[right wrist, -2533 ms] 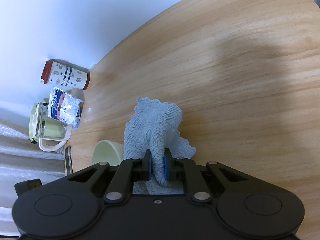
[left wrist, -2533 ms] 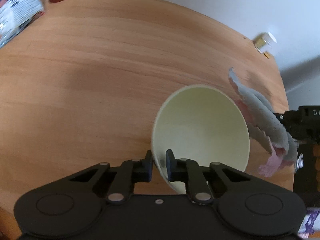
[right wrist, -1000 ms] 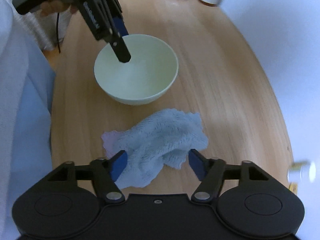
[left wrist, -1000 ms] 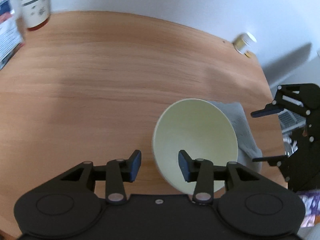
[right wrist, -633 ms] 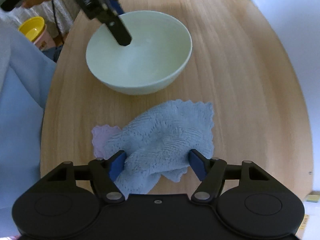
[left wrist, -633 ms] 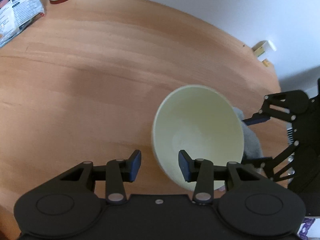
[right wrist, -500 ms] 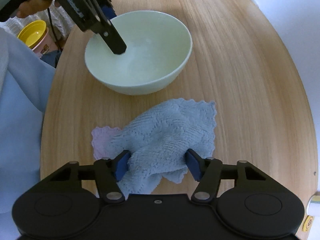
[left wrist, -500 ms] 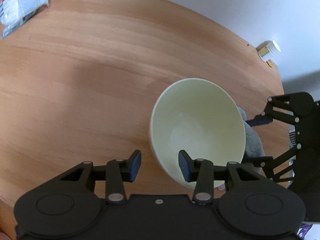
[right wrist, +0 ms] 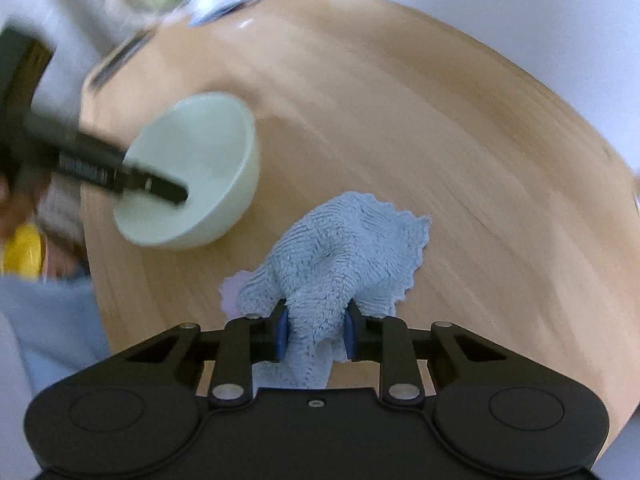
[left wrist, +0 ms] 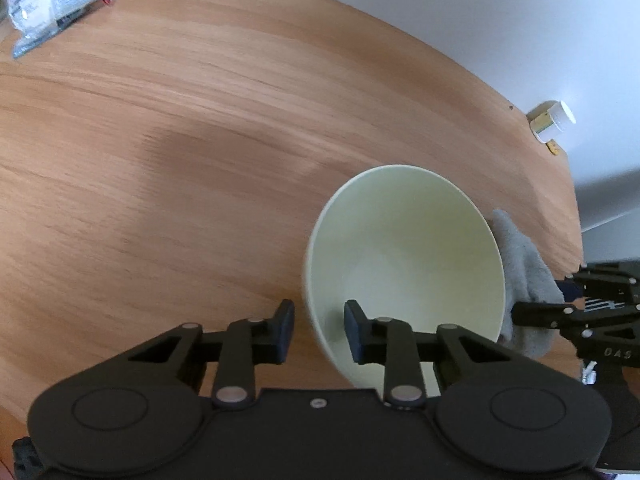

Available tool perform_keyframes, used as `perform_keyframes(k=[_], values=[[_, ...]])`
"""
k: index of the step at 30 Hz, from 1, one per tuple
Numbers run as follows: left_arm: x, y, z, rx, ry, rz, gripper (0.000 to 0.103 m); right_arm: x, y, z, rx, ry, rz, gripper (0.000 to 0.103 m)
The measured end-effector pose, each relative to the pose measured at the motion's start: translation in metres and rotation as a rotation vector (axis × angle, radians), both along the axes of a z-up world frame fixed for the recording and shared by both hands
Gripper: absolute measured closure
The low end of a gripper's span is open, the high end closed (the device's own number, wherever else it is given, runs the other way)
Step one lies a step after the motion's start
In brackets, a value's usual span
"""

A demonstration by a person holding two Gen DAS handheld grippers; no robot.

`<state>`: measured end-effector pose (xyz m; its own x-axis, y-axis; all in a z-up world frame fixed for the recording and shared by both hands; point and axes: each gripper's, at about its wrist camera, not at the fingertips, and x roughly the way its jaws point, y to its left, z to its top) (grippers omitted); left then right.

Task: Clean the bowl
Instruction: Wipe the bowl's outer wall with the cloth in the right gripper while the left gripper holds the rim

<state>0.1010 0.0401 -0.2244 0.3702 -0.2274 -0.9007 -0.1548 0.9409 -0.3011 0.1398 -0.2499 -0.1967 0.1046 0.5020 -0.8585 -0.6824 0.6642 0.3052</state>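
My right gripper (right wrist: 314, 336) is closing on a bunched fold of the blue cloth (right wrist: 340, 256), soft and limp, best pinched at that raised fold. My left gripper (left wrist: 318, 330) is closing astride the near rim of the pale bowl (left wrist: 404, 264), which stands on the table (left wrist: 180, 160) just beside the cloth; it looks stiff, smooth, probably slippery, so the rim is the hold. Farther off lie a packet (left wrist: 52, 4) and a small jar (left wrist: 552, 120), well clear
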Motion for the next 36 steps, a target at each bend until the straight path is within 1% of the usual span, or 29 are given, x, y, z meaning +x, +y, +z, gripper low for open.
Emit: perform_keyframes(k=[1, 2, 5, 6, 8, 9, 10, 12, 13, 14, 15, 17, 19, 21, 23, 24, 25, 27, 29, 33, 34, 36], values=[[0.001, 0.002, -0.001, -0.005, -0.005, -0.009, 0.083, -0.004, -0.011, 0.000, 0.037, 0.023, -0.086, 0.074], [0.003, 0.003, -0.001, -0.011, -0.007, -0.022, 0.083, -0.020, -0.019, -0.006, 0.060, 0.039, -0.149, 0.074], [0.009, 0.004, -0.002, -0.025, -0.011, -0.061, 0.086, -0.018, -0.030, -0.012, 0.130, 0.076, -0.277, 0.074], [0.011, 0.005, -0.002, -0.031, -0.013, -0.074, 0.086, -0.016, -0.031, -0.010, 0.134, 0.078, -0.296, 0.075], [0.013, 0.007, -0.002, -0.036, -0.016, -0.103, 0.088, -0.021, -0.037, -0.006, 0.138, 0.057, -0.393, 0.075], [0.015, 0.008, -0.001, -0.036, -0.021, -0.122, 0.089, -0.023, -0.042, -0.006, 0.138, 0.054, -0.413, 0.075], [0.015, 0.008, 0.001, -0.031, -0.031, -0.145, 0.090, -0.024, -0.044, -0.003, 0.147, 0.051, -0.458, 0.075], [0.018, 0.005, 0.005, -0.007, -0.067, -0.217, 0.091, -0.026, -0.045, -0.005, 0.175, 0.062, -0.498, 0.075], [0.018, 0.002, 0.007, 0.011, -0.085, -0.252, 0.091, -0.025, -0.046, -0.006, 0.205, 0.081, -0.533, 0.075], [0.019, -0.002, 0.009, 0.034, -0.113, -0.307, 0.092, -0.023, -0.048, -0.008, 0.222, 0.092, -0.551, 0.075], [0.020, -0.005, 0.011, 0.048, -0.133, -0.346, 0.092, -0.025, -0.054, -0.009, 0.228, 0.094, -0.560, 0.075], [0.023, -0.011, 0.014, 0.064, -0.159, -0.405, 0.093, -0.018, -0.049, -0.015, 0.250, 0.107, -0.596, 0.075], [0.023, -0.013, 0.018, 0.074, -0.181, -0.445, 0.093, -0.017, -0.064, -0.012, 0.283, 0.124, -0.626, 0.075], [0.021, -0.019, 0.022, 0.102, -0.230, -0.527, 0.093, -0.009, -0.064, -0.013, 0.307, 0.137, -0.645, 0.075], [0.019, -0.025, 0.026, 0.128, -0.262, -0.588, 0.093, 0.003, -0.061, -0.014, 0.350, 0.172, -0.661, 0.075], [0.019, -0.027, 0.027, 0.138, -0.274, -0.611, 0.093, 0.005, -0.062, -0.014, 0.354, 0.176, -0.661, 0.075], [0.018, -0.029, 0.028, 0.144, -0.283, -0.625, 0.093, 0.015, -0.056, -0.015, 0.364, 0.195, -0.656, 0.075], [0.016, -0.031, 0.030, 0.156, -0.306, -0.659, 0.093, 0.027, -0.046, -0.015, 0.345, 0.208, -0.637, 0.075], [0.013, -0.034, 0.031, 0.167, -0.318, -0.686, 0.093, 0.036, -0.032, -0.021, 0.348, 0.260, -0.614, 0.075], [0.009, -0.033, 0.031, 0.161, -0.324, -0.690, 0.093, 0.047, -0.012, -0.030, 0.360, 0.336, -0.582, 0.076], [0.007, -0.031, 0.032, 0.160, -0.328, -0.697, 0.092, 0.052, -0.002, -0.032, 0.350, 0.351, -0.565, 0.076], [0.001, -0.029, 0.034, 0.167, -0.338, -0.714, 0.092, 0.055, 0.010, -0.032, 0.351, 0.364, -0.562, 0.077]])
